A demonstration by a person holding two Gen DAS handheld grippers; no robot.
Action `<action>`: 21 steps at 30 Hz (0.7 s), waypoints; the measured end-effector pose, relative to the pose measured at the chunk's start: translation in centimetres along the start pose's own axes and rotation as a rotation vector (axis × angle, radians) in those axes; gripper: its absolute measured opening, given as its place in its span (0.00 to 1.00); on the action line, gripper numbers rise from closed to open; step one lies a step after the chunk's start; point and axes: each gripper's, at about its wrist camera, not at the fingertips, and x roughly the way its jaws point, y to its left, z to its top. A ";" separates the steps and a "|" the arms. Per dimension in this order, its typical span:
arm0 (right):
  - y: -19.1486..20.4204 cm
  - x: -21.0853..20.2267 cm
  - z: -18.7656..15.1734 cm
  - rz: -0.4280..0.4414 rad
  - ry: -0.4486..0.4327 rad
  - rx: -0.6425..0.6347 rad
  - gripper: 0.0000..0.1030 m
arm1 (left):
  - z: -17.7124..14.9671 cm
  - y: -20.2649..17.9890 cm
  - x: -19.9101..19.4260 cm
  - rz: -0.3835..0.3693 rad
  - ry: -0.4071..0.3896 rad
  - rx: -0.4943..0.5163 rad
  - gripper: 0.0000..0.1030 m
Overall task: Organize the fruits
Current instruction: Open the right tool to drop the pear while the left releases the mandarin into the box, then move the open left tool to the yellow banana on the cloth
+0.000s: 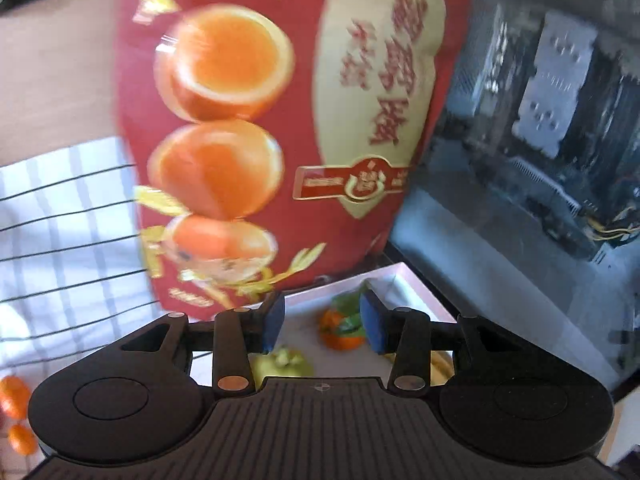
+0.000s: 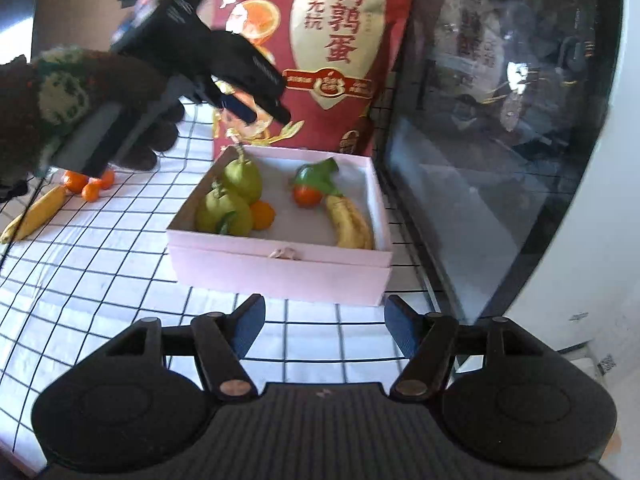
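A pink box (image 2: 280,266) on the checked cloth holds two green pears (image 2: 224,210), a small orange (image 2: 263,214), a leafy tangerine (image 2: 307,194) and bananas (image 2: 350,220). My left gripper (image 1: 322,326) is open and empty, held above the box with the leafy tangerine (image 1: 340,330) and a pear (image 1: 286,364) below it; it also shows in the right wrist view (image 2: 262,114). My right gripper (image 2: 324,328) is open and empty, in front of the box's near wall. Loose tangerines (image 2: 90,184) and a banana (image 2: 36,214) lie on the cloth at the left.
A red snack bag (image 2: 316,56) stands upright right behind the box. A glass-sided computer case (image 2: 500,152) stands close on the right. Two tangerines (image 1: 16,412) show at the left edge of the left wrist view. The cloth (image 2: 100,264) covers the table.
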 end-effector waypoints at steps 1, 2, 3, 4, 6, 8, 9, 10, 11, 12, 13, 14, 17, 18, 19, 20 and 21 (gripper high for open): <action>0.3 0.2 -0.1 0.013 0.001 -0.007 0.65 | -0.6 0.6 -1.0 0.007 -0.014 -0.014 0.45; 0.6 0.4 -0.1 0.025 0.000 -0.013 0.65 | -1.2 1.3 -2.0 0.015 -0.026 -0.031 0.45; 0.9 0.6 0.0 0.037 -0.003 -0.018 0.65 | -2.0 2.0 -3.0 0.028 -0.033 -0.050 0.45; 1.4 0.9 0.0 0.053 -0.008 -0.024 0.65 | -2.8 2.7 -3.8 0.042 -0.035 -0.066 0.45; 2.4 1.6 0.2 0.087 -0.011 -0.041 0.65 | -4.7 4.2 -5.3 0.075 -0.031 -0.096 0.45; 3.5 2.1 0.2 0.130 -0.007 -0.060 0.65 | -6.7 5.5 -6.4 0.119 -0.012 -0.122 0.45; 4.2 2.3 0.2 0.157 -0.003 -0.071 0.65 | -8.0 6.3 -6.9 0.144 0.004 -0.138 0.45; 4.9 2.6 0.3 0.180 0.001 -0.084 0.65 | -8.9 6.9 -7.5 0.169 0.022 -0.153 0.45; 5.6 2.8 0.2 0.201 0.006 -0.097 0.65 | -9.8 7.5 -7.9 0.196 0.041 -0.167 0.45; 6.3 3.0 0.1 0.220 0.012 -0.111 0.65 | -10.8 8.2 -8.4 0.227 0.059 -0.180 0.45; 7.0 3.3 0.0 0.239 0.020 -0.124 0.65 | -11.8 8.9 -9.0 0.257 0.071 -0.191 0.45; 7.7 3.5 -0.2 0.259 0.028 -0.139 0.65 | -12.6 9.6 -9.8 0.280 0.078 -0.200 0.45; 9.7 4.2 -0.7 0.301 0.056 -0.173 0.65 | -14.0 11.3 -11.6 0.340 0.088 -0.217 0.45; 10.2 4.4 -0.9 0.312 0.065 -0.180 0.65 | -14.3 11.8 -12.2 0.360 0.089 -0.219 0.45; 10.7 4.6 -1.0 0.323 0.075 -0.185 0.65 | -14.5 12.3 -12.7 0.379 0.087 -0.218 0.45; 11.1 4.8 -1.1 0.337 0.084 -0.189 0.65 | -14.6 12.8 -13.2 0.401 0.082 -0.213 0.45; 11.4 4.9 -1.1 0.350 0.091 -0.193 0.65 | -14.7 13.3 -13.5 0.418 0.079 -0.210 0.45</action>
